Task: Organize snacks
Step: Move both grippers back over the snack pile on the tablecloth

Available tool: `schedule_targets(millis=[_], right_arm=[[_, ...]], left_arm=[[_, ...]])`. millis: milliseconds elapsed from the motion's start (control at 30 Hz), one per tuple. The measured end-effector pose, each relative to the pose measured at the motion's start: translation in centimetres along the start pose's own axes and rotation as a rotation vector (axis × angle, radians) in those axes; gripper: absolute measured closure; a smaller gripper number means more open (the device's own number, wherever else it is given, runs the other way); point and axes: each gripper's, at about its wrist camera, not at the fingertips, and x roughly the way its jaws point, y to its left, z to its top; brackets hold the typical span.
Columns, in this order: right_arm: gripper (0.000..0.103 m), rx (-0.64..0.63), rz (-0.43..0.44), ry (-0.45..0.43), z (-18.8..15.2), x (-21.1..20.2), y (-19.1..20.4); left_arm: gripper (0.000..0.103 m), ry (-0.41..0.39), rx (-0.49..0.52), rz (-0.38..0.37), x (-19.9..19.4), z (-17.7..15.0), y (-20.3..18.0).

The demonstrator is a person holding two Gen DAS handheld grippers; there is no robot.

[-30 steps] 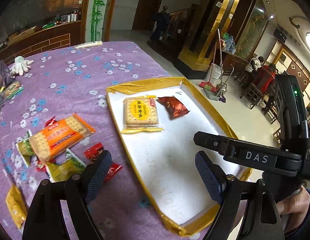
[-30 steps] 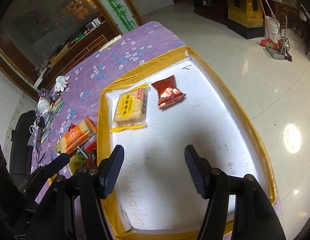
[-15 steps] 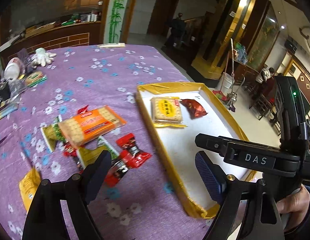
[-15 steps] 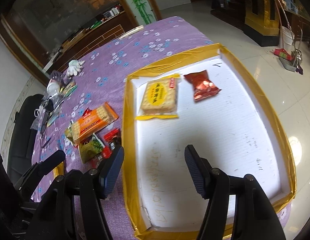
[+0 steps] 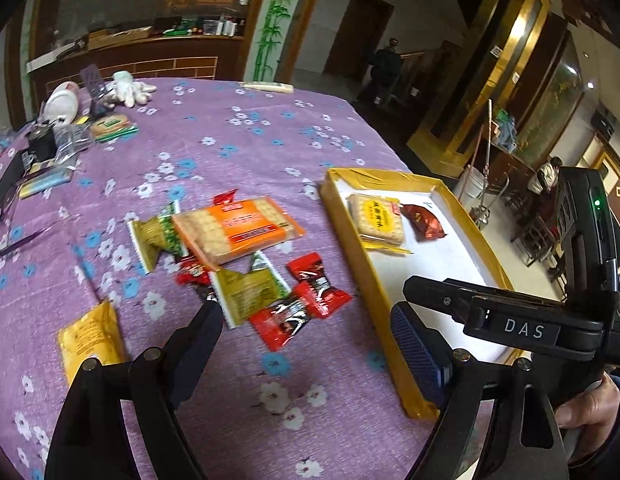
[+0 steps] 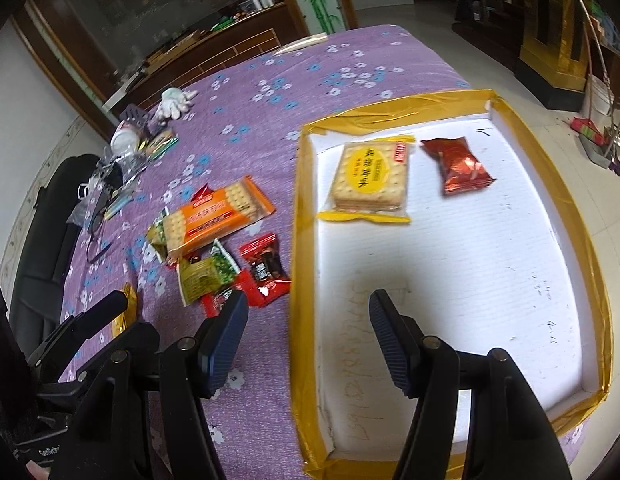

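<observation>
A white tray with yellow taped rim (image 6: 566, 208) (image 5: 374, 280) holds a yellow cracker pack (image 6: 370, 178) (image 5: 376, 216) and a dark red packet (image 6: 456, 166) (image 5: 424, 222). On the purple cloth to its left lie an orange cracker pack (image 5: 238, 228) (image 6: 214, 216), green-gold packets (image 5: 250, 288) (image 6: 202, 276), red candies (image 5: 306, 304) (image 6: 264, 270) and a yellow sachet (image 5: 90, 336). My left gripper (image 5: 306, 336) is open and empty, just above the red candies. My right gripper (image 6: 306, 320) is open and empty over the tray's left rim.
Clutter sits at the table's far left: a white glove (image 5: 130, 88), a white bottle (image 5: 62, 102), a green packet (image 5: 112, 126), glasses and cables (image 5: 14, 216). A black chair (image 6: 42, 232) stands beside the table. The tray overhangs the table's right edge above the tiled floor.
Both grippers have swung left, away from the tray's middle toward the loose snacks on the cloth. Both stay open and empty. The snacks have not moved.
</observation>
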Motion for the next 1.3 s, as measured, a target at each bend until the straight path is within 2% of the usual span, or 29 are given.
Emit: schedule_targets(millis=[333,600,867,1067,1300], right_arm=[[0.041,-0.07,0.021,0.035,-0.1,1.3,2.4],[0.041,-0.104,0.039,0.057,-0.1,2.0,3.3],[0.041,-0.184,0.07,0.062,-0.6,1.8,4.9],[0.041,-0.188,0.064,0.056,-1.0,1.4,4.7],[0.041,-0.183,0.046,0.048,-1.2,0.8,4.2]], left_arm=[[0.015,-0.023,-0.076,0.051,-1.4,-1.2,4.0],[0.015,-0.022,-0.117,0.115,-2.6,-3.4,8.6],[0.015,-0.01,-0.133,0.143,-2.1,-3.1,10.9],[0.015,0.033,-0.17,0.172,-0.8,-2.7,13.2],[0.015,0.09,-0.22,0.171,1.0,-3.0,15.3]])
